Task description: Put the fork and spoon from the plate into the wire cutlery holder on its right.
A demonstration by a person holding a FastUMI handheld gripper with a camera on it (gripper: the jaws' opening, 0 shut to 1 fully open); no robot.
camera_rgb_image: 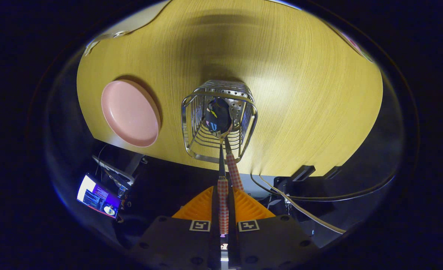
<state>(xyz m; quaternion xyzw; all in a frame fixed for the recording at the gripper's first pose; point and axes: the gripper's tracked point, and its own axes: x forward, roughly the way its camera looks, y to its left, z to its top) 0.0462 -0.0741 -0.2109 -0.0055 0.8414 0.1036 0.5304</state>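
The wire cutlery holder (240, 123) stands on the wooden table, just beyond my fingers. My gripper (223, 190) is shut on a red-checked handle (223, 210), pinched between the orange fingers (201, 208). Its thin metal shaft runs up over the holder's near rim. A shiny spoon bowl (218, 114) sits in the holder's mouth. A second red-checked handle (235, 173) leans out over the near rim, just right of the held one. I cannot tell which handle belongs to the spoon bowl; the fork's tines are hidden. The pink plate (130, 112), left of the holder, is bare.
The table's near edge (161, 157) runs just under the holder and plate. Below it are cables (300, 210), black brackets, and a lit screen (97, 197) at the lower left.
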